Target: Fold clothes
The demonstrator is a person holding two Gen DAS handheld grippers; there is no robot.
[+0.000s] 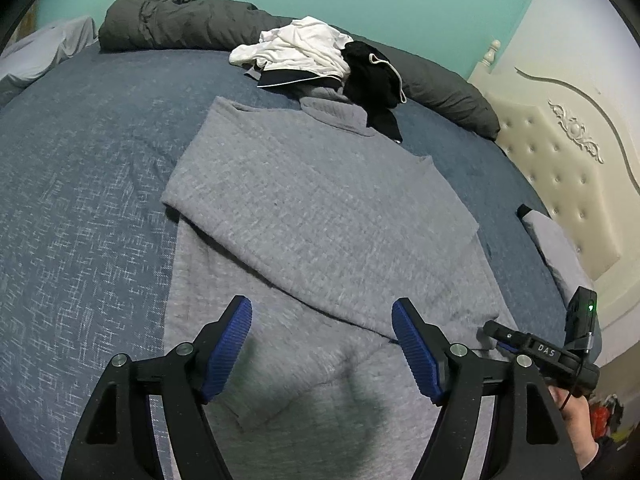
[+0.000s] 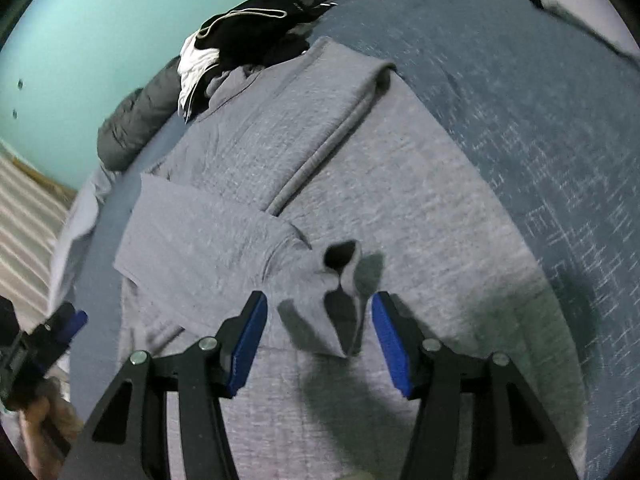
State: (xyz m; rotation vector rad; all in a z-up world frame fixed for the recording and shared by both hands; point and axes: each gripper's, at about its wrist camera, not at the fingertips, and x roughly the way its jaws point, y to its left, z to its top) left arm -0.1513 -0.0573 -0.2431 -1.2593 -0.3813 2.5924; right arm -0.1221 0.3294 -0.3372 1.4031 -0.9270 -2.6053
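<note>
Now both claws are wide and empty, the right gripper (image 2: 318, 340) just over the sleeve cuff (image 2: 340, 280) and the left gripper (image 1: 322, 348) over the grey sweater (image 1: 320, 208) spread mid-bed (image 1: 80, 180), so I would lay the cuff flat on the body, then pinch the hem at its two corners.

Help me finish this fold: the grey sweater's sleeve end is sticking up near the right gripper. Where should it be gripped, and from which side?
Take the sleeve cuff of the grey sweater, where the fabric stands up in a small ridge with an open mouth. The right gripper is open and already straddles it, so a straight descent from above, with one pad on each side of the ridge, looks best. The flat body around it offers no edge.
</note>
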